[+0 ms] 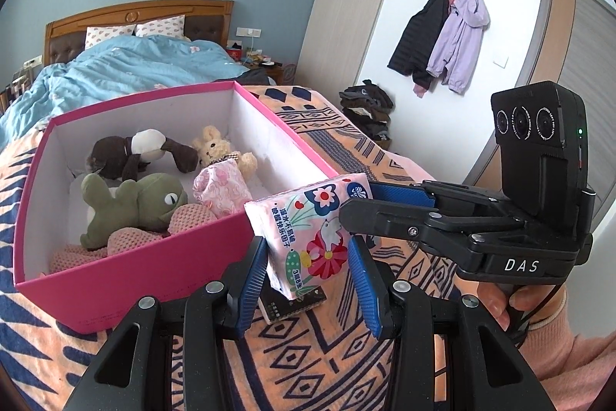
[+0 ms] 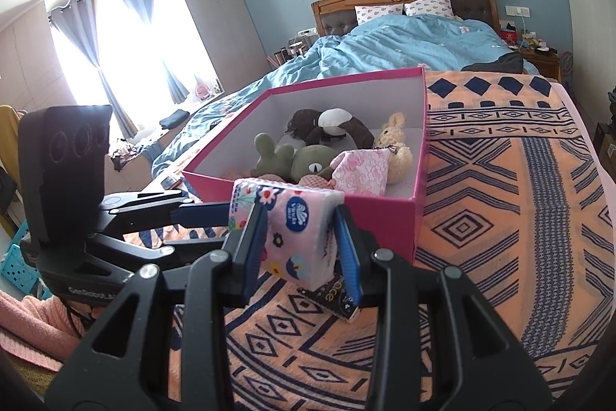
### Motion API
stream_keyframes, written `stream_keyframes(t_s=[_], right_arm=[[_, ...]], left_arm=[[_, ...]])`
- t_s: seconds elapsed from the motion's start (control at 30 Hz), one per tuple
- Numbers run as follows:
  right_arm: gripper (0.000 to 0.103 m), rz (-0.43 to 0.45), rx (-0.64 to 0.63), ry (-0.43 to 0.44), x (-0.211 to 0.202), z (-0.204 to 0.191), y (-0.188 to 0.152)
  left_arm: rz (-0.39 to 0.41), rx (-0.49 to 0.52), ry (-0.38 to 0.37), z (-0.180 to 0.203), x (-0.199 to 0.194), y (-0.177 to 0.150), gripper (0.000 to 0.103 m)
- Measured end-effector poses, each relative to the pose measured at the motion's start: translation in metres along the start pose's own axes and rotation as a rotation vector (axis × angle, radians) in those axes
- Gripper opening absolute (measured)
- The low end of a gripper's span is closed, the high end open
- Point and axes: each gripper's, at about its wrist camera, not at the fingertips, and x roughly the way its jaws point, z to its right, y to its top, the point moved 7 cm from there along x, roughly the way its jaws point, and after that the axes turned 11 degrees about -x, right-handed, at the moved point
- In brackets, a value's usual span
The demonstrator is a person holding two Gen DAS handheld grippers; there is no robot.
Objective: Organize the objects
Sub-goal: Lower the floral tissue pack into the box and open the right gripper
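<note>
A pink flower-printed tissue pack hangs just above the patterned blanket, in front of the pink box's near wall. My left gripper is shut on its lower part, blue pads pressing both sides. My right gripper comes in from the right and is shut on the pack's other end. In the right wrist view my left gripper reaches the pack from the left. The pink box holds a green frog plush, a brown-and-white plush, a cream bunny and a floral pouch.
A small dark carton lies on the orange-and-navy blanket right beneath the pack. A pink knit cloth fills the box's front. A blue duvet covers the bed behind. A hand in a pink sleeve holds the right gripper.
</note>
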Motion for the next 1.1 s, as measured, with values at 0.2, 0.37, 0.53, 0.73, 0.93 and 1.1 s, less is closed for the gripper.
stream_keyframes(t_s=[0.2,0.37,0.53,0.73,0.93,1.1], right_arm=[[0.039,0.004,0.000,-0.001,-0.001,0.002,0.002],[0.039,0.011,-0.002,0.000,-0.001,0.002,0.005],[0.039,0.018,0.000,0.002,-0.002,0.003,0.008],[0.039,0.021,-0.001,0.000,-0.002,0.004,0.011],[0.039,0.035,-0.006,0.003,-0.001,0.007,0.021],[0.040,0.042,-0.011,0.006,0.003,0.010,0.031]], left_arm=[[0.003,0.004,0.003,0.001,0.000,0.002,0.043],[0.003,0.003,0.003,0.000,0.000,0.004,0.043],[-0.002,-0.012,-0.006,-0.002,0.001,0.008,0.043],[0.001,-0.008,-0.001,-0.002,0.002,0.012,0.043],[0.013,0.002,0.008,-0.004,0.001,0.022,0.043],[0.019,0.000,0.016,-0.008,0.003,0.032,0.043]])
